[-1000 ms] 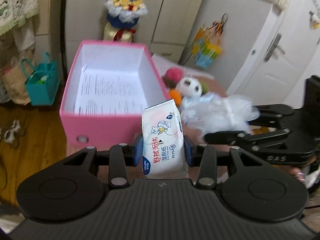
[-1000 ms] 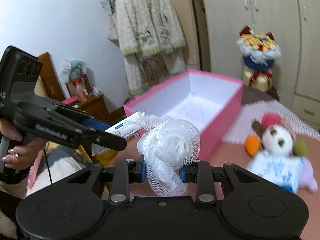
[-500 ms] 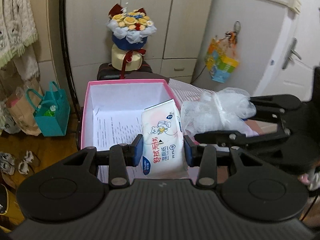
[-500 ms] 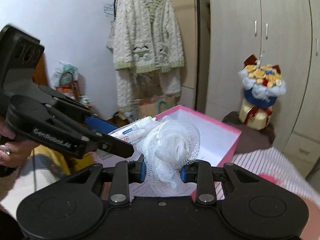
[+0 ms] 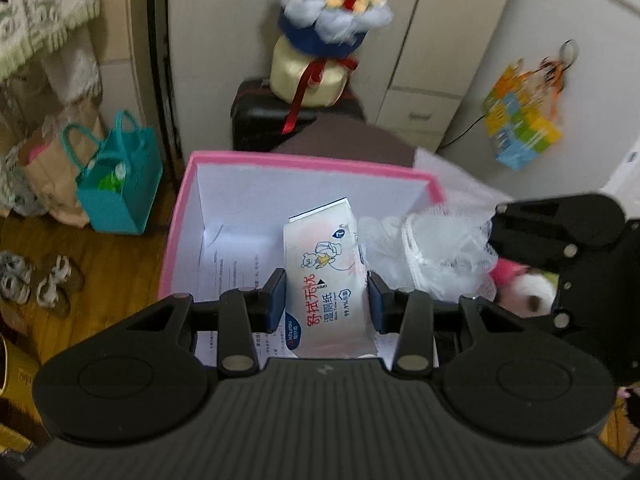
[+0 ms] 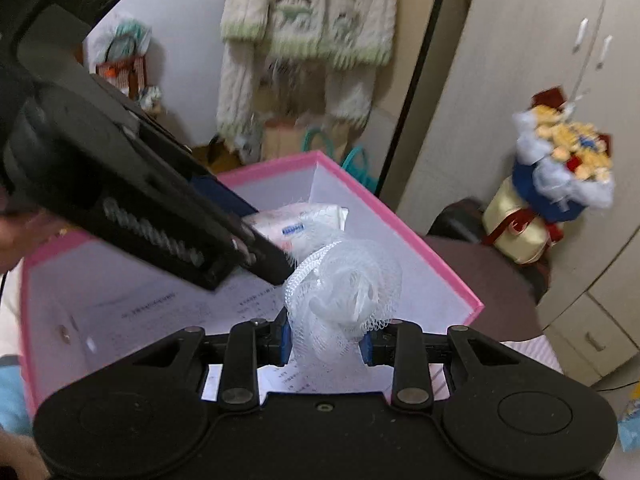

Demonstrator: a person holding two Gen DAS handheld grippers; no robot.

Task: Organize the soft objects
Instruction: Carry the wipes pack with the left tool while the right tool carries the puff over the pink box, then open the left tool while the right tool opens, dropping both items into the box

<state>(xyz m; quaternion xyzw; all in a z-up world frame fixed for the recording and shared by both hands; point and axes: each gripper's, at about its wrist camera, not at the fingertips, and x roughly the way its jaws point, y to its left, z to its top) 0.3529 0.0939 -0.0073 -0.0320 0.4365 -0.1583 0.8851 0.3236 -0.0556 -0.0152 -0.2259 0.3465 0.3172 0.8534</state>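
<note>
My left gripper point(image 5: 326, 296) is shut on a white wet-wipes pack point(image 5: 324, 276) and holds it over the open pink box point(image 5: 304, 162). My right gripper point(image 6: 325, 338) is shut on a white mesh bath puff point(image 6: 344, 288), also above the box point(image 6: 404, 236). The puff point(image 5: 432, 248) shows just right of the wipes in the left wrist view. The wipes pack point(image 6: 304, 220) sticks out beyond the left gripper's arm in the right wrist view. Printed paper point(image 6: 160, 312) lines the box floor. A plush toy point(image 5: 524, 284) is partly hidden behind the right gripper.
A bouquet point(image 5: 328, 4) stands on a dark case point(image 5: 256, 120) behind the box. A teal bag point(image 5: 120, 184) and shoes point(image 5: 40, 280) sit on the wooden floor at left. A cardigan point(image 6: 308, 20) hangs on the wall. Wardrobe doors point(image 6: 540, 60) are at right.
Both grippers have moved forward and tilted down over the pink box, still holding the wipes pack and the bath puff. The box now lies right beneath them.
</note>
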